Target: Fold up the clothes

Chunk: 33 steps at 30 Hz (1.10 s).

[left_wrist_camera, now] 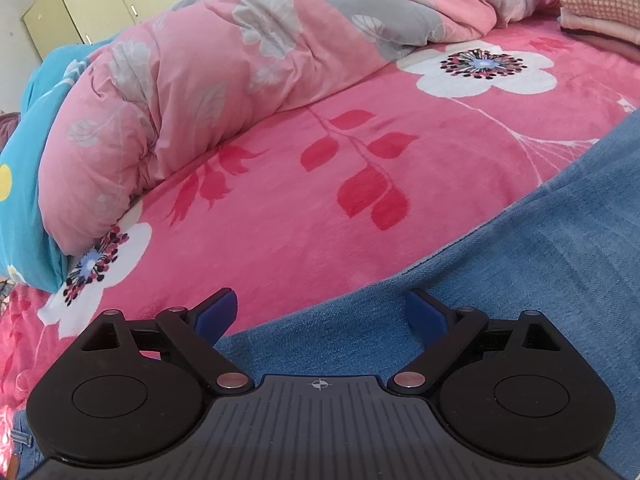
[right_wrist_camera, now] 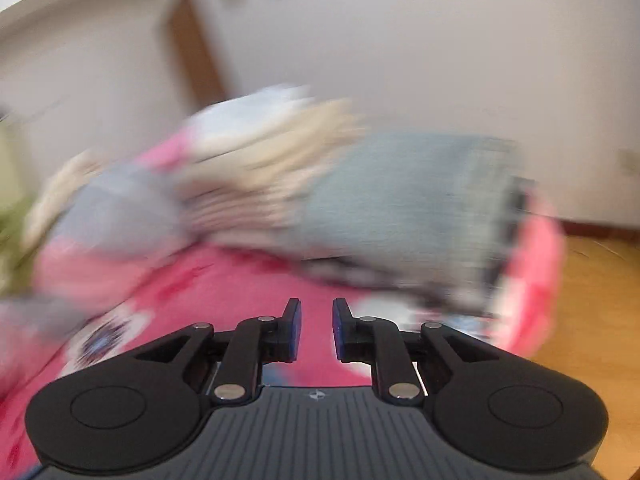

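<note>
Blue jeans (left_wrist_camera: 520, 280) lie spread over a pink flowered bedspread (left_wrist_camera: 320, 184), running from the lower middle to the right edge of the left wrist view. My left gripper (left_wrist_camera: 320, 312) hovers wide open just above the denim edge, nothing between its blue pads (left_wrist_camera: 216, 316). In the blurred right wrist view, my right gripper (right_wrist_camera: 316, 328) has its jaws a narrow gap apart and empty, over the pink bedspread (right_wrist_camera: 240, 300). A stack of folded clothes (right_wrist_camera: 280, 184), with a grey-blue garment (right_wrist_camera: 408, 200) on its right, lies beyond it.
A rolled pink and grey quilt (left_wrist_camera: 192, 80) lies along the far side of the bed, with a teal pillow (left_wrist_camera: 28, 160) at left. Yellow cabinets (left_wrist_camera: 92, 12) stand behind. Folded pink cloth (left_wrist_camera: 600, 4) sits top right. Wooden floor (right_wrist_camera: 592, 304) shows right of the bed.
</note>
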Motion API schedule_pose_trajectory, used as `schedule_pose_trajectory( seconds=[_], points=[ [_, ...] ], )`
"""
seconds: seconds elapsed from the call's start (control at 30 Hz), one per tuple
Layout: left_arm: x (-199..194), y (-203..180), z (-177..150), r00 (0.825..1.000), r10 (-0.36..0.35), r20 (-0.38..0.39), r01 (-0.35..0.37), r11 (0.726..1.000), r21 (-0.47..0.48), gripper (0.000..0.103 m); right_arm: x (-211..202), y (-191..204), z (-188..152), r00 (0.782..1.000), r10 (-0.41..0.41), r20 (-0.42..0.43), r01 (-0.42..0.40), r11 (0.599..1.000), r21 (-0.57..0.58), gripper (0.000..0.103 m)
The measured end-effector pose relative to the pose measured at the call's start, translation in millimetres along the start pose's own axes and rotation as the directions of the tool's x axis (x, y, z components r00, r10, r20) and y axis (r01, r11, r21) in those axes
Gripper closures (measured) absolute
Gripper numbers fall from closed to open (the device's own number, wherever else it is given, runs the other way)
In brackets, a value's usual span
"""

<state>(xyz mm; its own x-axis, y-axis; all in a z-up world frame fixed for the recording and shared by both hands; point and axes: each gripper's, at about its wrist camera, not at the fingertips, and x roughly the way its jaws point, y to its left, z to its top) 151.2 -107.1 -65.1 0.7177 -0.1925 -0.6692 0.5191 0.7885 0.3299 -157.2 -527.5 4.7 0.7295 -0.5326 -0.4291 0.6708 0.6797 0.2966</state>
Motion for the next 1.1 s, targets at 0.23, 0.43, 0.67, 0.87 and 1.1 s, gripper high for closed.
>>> schedule_pose_trajectory(
  seconds=[0.23, 0.43, 0.67, 0.87, 1.1],
  points=[
    [1, 4, -1, 1.000, -0.017, 0.000, 0.017, 1.000, -0.021, 0.010, 74, 161, -43, 0.800, 0.398, -0.448, -0.590, 0.652, -0.476, 0.068],
    [3, 11, -3, 0.998, -0.055, 0.008, 0.055, 0.998, -0.042, 0.010, 97, 223, -72, 0.675, 0.288, -0.679, -0.733, 0.359, -0.577, 0.068],
    [4, 14, -7, 0.997, -0.073, 0.029, 0.075, 0.994, -0.074, 0.010, 100, 250, -91, 0.643, 0.166, -0.748, -0.764, 0.209, -0.610, 0.077],
    [4, 19, -7, 0.995, -0.095, 0.034, 0.098, 0.991, -0.093, 0.010, 59, 265, -84, 0.760, 0.152, -0.631, -0.648, 0.254, -0.718, 0.100],
    [1, 19, -4, 0.996, -0.087, 0.038, 0.090, 0.990, -0.109, 0.011, 42, 285, -56, 0.817, 0.185, -0.545, -0.576, 0.237, -0.783, 0.101]
  ],
)
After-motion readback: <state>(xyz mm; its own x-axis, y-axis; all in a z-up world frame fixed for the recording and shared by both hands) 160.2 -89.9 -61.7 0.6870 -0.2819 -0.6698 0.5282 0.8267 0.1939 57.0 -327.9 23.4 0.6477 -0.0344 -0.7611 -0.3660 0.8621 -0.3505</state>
